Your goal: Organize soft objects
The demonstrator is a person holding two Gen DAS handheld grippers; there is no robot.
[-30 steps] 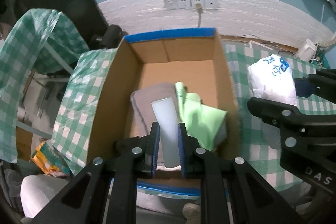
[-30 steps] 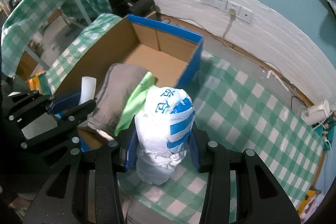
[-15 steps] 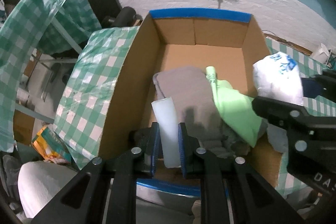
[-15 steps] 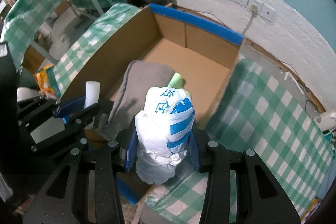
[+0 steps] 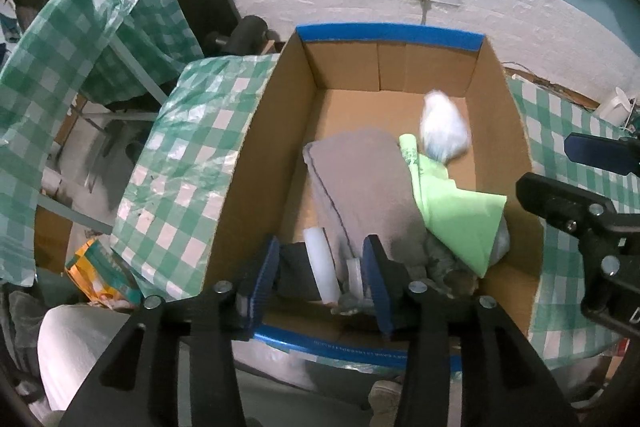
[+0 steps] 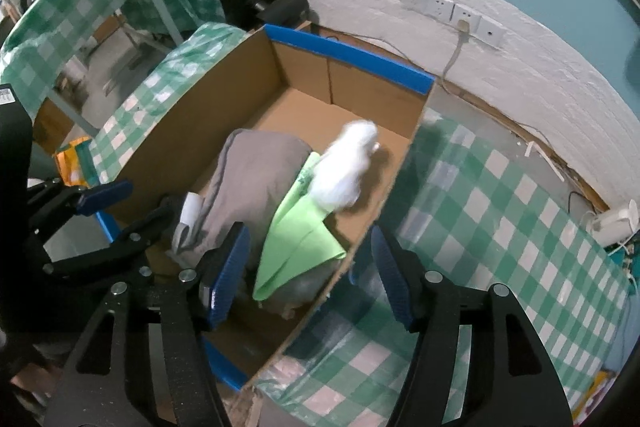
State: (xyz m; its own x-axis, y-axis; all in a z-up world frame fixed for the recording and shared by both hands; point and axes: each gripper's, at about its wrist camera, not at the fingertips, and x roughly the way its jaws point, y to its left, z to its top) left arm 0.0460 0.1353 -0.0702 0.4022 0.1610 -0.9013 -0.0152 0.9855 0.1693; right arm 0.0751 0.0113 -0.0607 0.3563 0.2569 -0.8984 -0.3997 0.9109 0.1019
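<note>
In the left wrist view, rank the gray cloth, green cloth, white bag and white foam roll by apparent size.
1. gray cloth, largest.
2. green cloth.
3 and 4. white bag and white foam roll: unsure. The bag is motion-blurred and farther away; the roll lies close to the camera between the open left gripper's fingers.

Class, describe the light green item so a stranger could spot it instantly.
Find the open cardboard box with blue-taped rims. Inside, beside a folded grey cloth, lies the green cloth, the only bright lime thing there, flat and pointed, a blurred white bundle at its far end.
</note>
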